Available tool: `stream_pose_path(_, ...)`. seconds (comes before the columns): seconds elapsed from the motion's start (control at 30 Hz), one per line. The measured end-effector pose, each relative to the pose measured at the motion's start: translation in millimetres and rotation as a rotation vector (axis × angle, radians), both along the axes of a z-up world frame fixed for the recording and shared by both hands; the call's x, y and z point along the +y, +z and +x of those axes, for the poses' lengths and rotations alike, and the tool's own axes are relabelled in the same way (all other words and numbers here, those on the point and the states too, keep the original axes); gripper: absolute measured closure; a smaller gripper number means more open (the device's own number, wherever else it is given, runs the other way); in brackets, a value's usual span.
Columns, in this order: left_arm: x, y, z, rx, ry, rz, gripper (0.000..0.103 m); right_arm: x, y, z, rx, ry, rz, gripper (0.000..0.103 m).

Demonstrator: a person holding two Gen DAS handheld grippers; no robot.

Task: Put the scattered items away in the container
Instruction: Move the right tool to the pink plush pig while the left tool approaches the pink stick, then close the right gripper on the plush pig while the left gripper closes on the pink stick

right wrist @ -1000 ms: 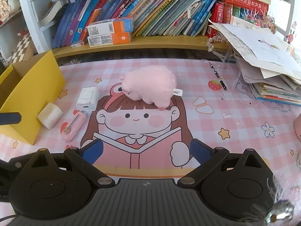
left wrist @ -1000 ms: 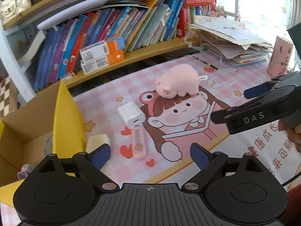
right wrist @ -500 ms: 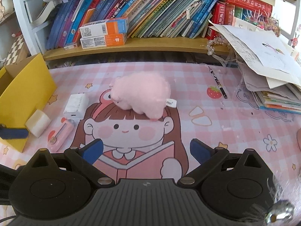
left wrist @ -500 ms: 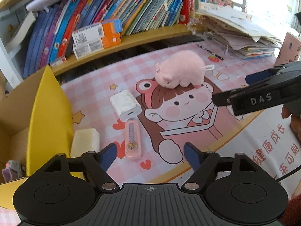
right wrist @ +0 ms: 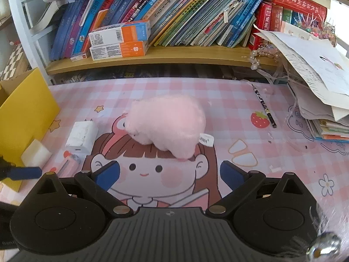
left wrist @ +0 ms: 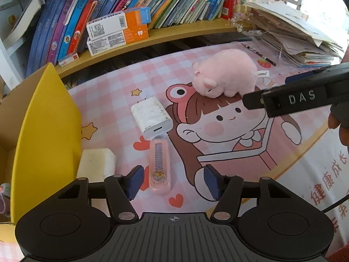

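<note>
While your left gripper [left wrist: 172, 182] hung low over the pink checked desk mat [left wrist: 113, 91], its own black body blocked the mat's near edge from you, and the yellow cardboard box [left wrist: 45, 131] ran off the left edge with its inside mostly hidden; only a small, unreadable object [left wrist: 4, 196] peeked from its bottom corner. The jaws had just been closing and stood half-wide, with the near end of the pink utility knife [left wrist: 160, 168] lying between the pads, which did not press on it. The knife was slim and pale pink with a toothed slider strip and a star sticker, its far tip tucked just under the white charger plug [left wrist: 151, 118]. A cream foam block [left wrist: 96, 163] sat against the box's outer wall.

Your right gripper [right wrist: 170, 173] was spread wide and empty, just short of the fluffy pink plush pig [right wrist: 168, 122], which sat on the cartoon girl's hair, a white tag at its rear. From that side the knife was mostly hidden behind the gripper. A pencil [right wrist: 264, 106] lay near the paper stack [right wrist: 316, 83].
</note>
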State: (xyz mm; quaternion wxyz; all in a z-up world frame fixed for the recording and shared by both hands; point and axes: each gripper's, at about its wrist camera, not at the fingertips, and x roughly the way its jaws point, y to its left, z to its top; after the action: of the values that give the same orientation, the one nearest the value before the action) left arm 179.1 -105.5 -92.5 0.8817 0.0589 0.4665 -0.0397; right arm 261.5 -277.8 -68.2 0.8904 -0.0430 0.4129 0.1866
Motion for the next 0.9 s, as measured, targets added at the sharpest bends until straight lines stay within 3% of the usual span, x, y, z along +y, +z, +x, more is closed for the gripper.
stream_pose_path(0.4,11,-14,18,0.035,0.064,-0.039,0.06,14,-5,32,-0.008,-0.008,0.017,0.004)
stream_pose_path(0.9,16,-19,24,0.03,0.068,-0.053,0.066,34,-19,66,-0.012,-0.03,-0.008,0.0)
